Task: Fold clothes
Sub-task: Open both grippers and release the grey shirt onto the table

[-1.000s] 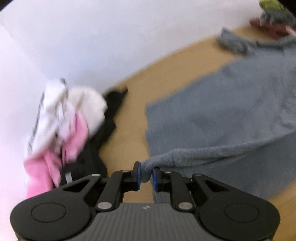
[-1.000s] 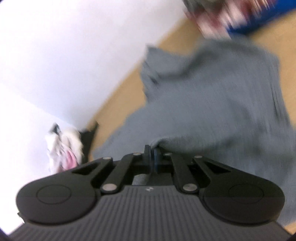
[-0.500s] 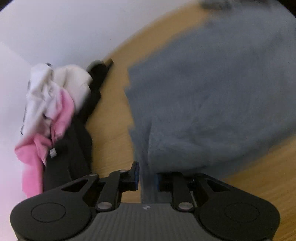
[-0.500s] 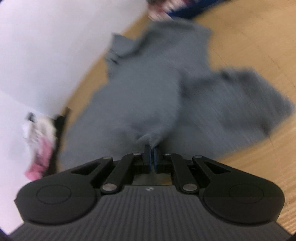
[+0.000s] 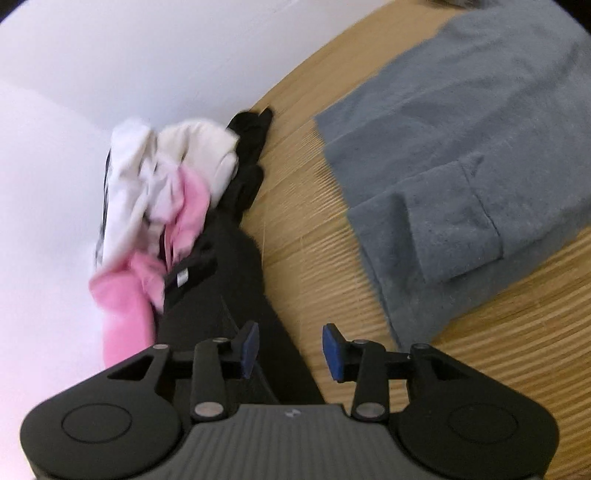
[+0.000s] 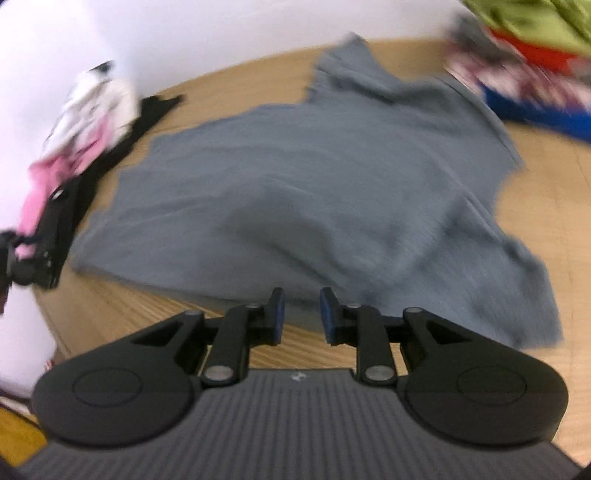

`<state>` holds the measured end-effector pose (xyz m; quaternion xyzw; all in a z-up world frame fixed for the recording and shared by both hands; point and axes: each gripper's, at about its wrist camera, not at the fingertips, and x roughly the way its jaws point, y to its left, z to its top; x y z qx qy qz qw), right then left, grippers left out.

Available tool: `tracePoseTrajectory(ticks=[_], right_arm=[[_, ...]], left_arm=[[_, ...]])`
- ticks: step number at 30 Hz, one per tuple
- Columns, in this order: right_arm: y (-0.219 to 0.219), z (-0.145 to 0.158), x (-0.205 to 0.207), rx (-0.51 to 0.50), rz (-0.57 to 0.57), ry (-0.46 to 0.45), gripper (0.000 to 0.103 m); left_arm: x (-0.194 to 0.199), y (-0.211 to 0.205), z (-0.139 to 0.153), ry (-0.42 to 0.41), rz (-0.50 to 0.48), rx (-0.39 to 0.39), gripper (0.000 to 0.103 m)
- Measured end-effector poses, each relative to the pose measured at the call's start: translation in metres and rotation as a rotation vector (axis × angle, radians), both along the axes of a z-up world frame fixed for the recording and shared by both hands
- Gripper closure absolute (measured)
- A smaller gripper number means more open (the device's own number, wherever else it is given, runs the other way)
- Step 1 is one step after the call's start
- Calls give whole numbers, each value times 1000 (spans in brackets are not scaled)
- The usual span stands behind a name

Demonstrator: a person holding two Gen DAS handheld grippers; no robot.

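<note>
Both grippers, left [image 5: 290, 350] and right [image 6: 301, 315], just opened, empty, off dropped grey garment [image 6: 295, 177].

A plain white wall [image 5: 166, 62] stood behind a light wooden table [image 5: 517, 350] with a fine straight grain. The table's edge [image 6: 110, 314] curved in the right wrist view, and the wall [image 6: 203, 29] met the tabletop along its far side. Soft, even light fell throughout.
</note>
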<state>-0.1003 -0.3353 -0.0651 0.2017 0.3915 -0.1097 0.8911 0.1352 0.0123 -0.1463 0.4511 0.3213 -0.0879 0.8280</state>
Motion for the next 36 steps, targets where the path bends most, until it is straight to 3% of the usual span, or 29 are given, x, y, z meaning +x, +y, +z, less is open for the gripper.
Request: tracePoseTrajectory(ticks=[4, 9, 13, 18, 21, 25, 31, 36], right_arm=[[16, -4, 45, 8, 80, -63, 78], [53, -10, 95, 34, 70, -106, 78], [81, -30, 122, 36, 38, -51, 78], [114, -47, 145, -6, -31, 6, 78], [131, -49, 152, -44, -67, 23, 78], [140, -47, 157, -65, -97, 47, 78], [145, -49, 158, -74, -127, 86, 78], [145, -49, 161, -70, -128, 102, 78]], left_arm=[[2, -7, 20, 112, 41, -197, 60], [16, -26, 29, 209, -56, -389, 59], [52, -28, 16, 339, -93, -498, 60], [71, -28, -1, 474, -183, -498, 61], [69, -31, -6, 489, -225, -466, 61], [73, -32, -6, 543, -244, -491, 60], [75, -33, -10, 527, -248, -461, 44], [77, -31, -9, 521, -210, -472, 39]])
